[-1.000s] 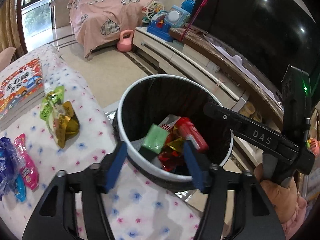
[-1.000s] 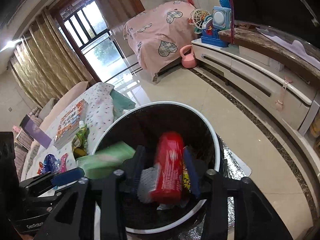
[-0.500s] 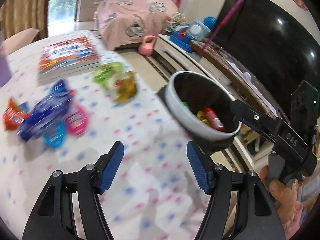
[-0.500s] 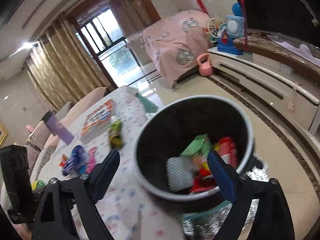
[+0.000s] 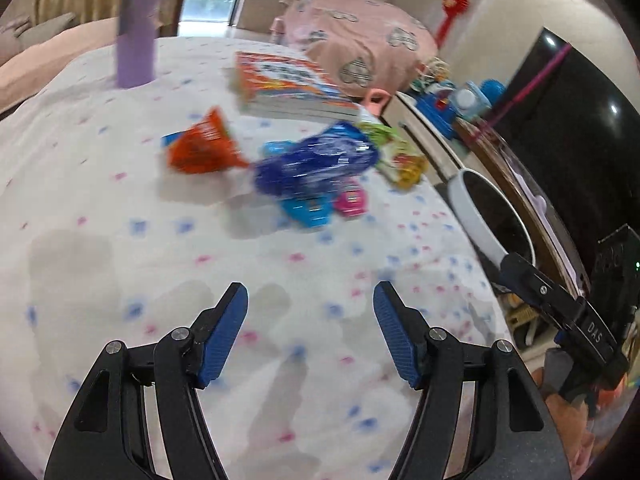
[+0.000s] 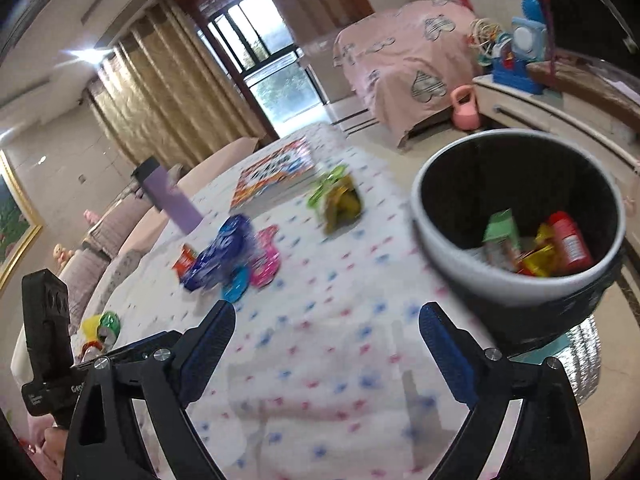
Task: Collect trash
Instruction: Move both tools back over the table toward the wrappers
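My left gripper [image 5: 311,336] is open over the dotted white cloth [image 5: 120,264], nothing between its blue pads. Ahead of it lie an orange wrapper [image 5: 202,148], a blue crinkly bag [image 5: 316,164], cyan and pink packets [image 5: 320,206] and a green-yellow wrapper [image 5: 394,152]. My right gripper [image 6: 326,354] is open and empty over the same cloth [image 6: 320,344]. The white-rimmed bin [image 6: 516,220] at its right holds a red can [image 6: 570,240], a green carton [image 6: 500,228] and foil scraps. The blue bag [image 6: 224,252] and green-yellow wrapper [image 6: 336,200] lie farther off.
A picture book [image 5: 288,84] and a purple bottle [image 5: 134,36] stand at the cloth's far side. A green can [image 6: 106,322] lies near the left edge. Beyond the bin are a TV cabinet [image 6: 560,116], toys and a pink-covered seat [image 6: 404,68].
The right gripper let the red can fall into the bin and opened wide. Both grippers swung away from the bin toward the wrappers on the cloth.
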